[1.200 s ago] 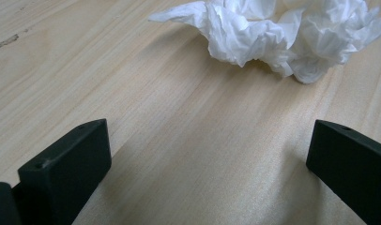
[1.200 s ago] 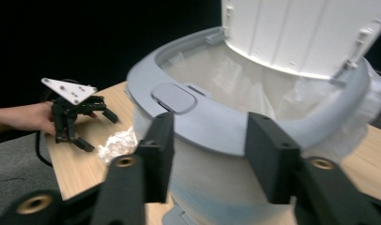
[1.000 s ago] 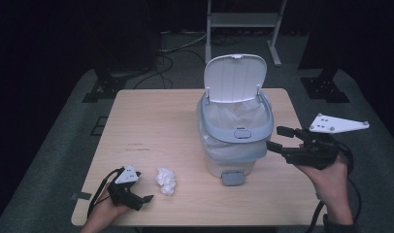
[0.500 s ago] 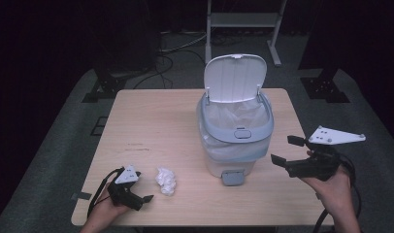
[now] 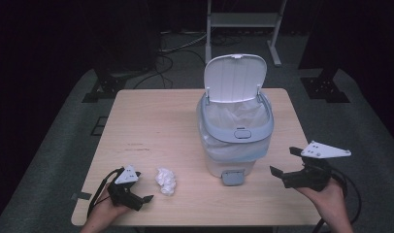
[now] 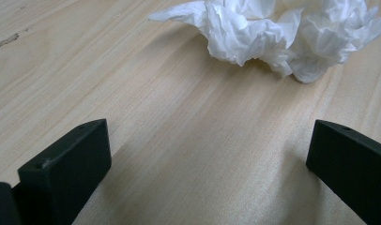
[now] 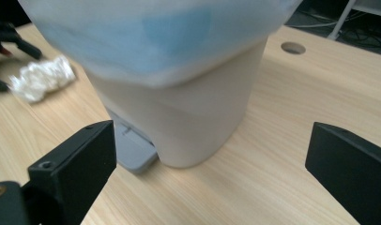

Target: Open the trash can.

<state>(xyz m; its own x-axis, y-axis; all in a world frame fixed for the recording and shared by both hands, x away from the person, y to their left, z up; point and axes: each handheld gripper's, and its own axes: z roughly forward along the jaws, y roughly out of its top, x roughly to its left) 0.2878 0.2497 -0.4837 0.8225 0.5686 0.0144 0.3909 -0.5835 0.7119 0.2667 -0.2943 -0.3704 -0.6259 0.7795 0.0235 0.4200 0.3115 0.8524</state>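
Softly crumpled white tissue lies before the released left tongs; right tongs have just been opening, empty.

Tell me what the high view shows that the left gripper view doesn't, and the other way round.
High view alone: the pedal bin with its lid raised, its grey pedal, a white liner inside, and the right hand-held gripper with jaws open beside the bin, nothing between them. Left gripper view alone: the fine folds of the crumpled tissue close up, and the bare wood grain between the two black jaws. Both share: the tissue lying on the wooden table, and the left hand-held gripper open, short of the tissue.
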